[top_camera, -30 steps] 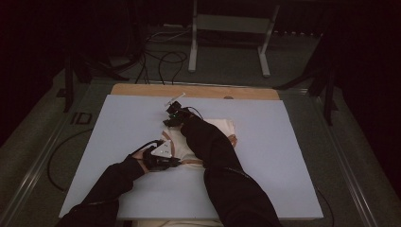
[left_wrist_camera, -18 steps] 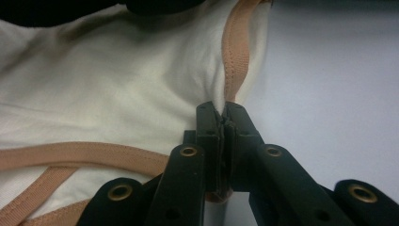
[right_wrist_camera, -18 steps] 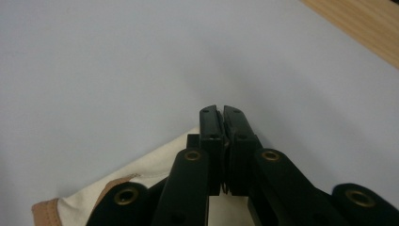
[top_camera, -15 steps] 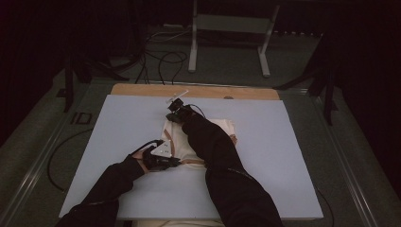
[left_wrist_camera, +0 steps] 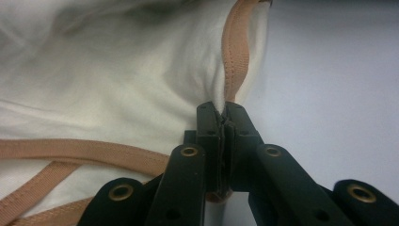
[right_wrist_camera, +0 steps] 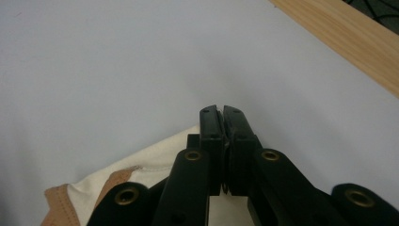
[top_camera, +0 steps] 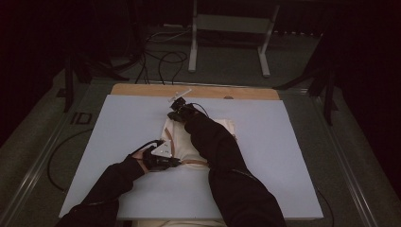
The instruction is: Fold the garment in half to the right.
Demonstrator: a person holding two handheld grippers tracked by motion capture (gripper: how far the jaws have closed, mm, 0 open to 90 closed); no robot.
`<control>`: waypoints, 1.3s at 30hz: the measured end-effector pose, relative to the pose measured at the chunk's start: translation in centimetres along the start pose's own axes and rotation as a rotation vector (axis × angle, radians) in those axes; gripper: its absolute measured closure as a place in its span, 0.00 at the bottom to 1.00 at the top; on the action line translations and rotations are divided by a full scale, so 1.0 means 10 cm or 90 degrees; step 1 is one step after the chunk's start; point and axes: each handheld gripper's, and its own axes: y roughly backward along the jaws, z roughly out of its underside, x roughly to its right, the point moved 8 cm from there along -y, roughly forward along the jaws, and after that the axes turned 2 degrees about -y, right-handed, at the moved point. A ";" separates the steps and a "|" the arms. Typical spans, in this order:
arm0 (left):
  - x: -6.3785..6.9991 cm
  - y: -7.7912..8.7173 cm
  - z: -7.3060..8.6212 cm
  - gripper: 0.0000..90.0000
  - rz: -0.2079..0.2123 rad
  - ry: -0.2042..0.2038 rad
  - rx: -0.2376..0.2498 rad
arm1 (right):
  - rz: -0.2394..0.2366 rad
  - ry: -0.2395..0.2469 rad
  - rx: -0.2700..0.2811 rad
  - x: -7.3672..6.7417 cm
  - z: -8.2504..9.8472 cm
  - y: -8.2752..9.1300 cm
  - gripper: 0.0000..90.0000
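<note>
While the left hand-held gripper [top_camera: 176,163] sits at the near left edge of the cream garment [left_wrist_camera: 108,84], its jaws are clamped on the fabric right beside the tan binding [left_wrist_camera: 234,56], which the left gripper view shows running up from between the pads. That grip looks the same as a second ago, and the hand has not shifted.

The garment [top_camera: 182,142] lies crumpled on the pale blue tabletop [top_camera: 118,123], roughly central and toward the person's side, partly under the right sleeve [top_camera: 217,146].

Farther right and toward the far side, the right hand-held gripper [top_camera: 178,113] is at the garment's far edge. Its jaws have just been closing; they now stand shut, and the right gripper view shows a thin sliver of cream cloth [right_wrist_camera: 160,162] pinched between them, with the corner hanging below. Compared with the earlier pictures, this hand has lifted slightly.

By my reading, both ends of the garment are now gripped, so it is ready to be raised, stretched flat or folded over.
</note>
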 end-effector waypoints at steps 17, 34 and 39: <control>0.01 0.04 -0.07 0.96 -0.002 -0.017 -0.015 | -0.005 0.015 0.013 0.04 -0.07 0.24 0.98; 0.00 0.11 -0.37 0.96 -0.004 -0.065 -0.043 | 0.013 -0.004 0.040 0.21 -0.06 0.61 0.98; 0.01 0.12 -0.45 0.96 -0.004 -0.076 -0.053 | 0.021 -0.006 0.045 0.26 -0.06 0.71 0.98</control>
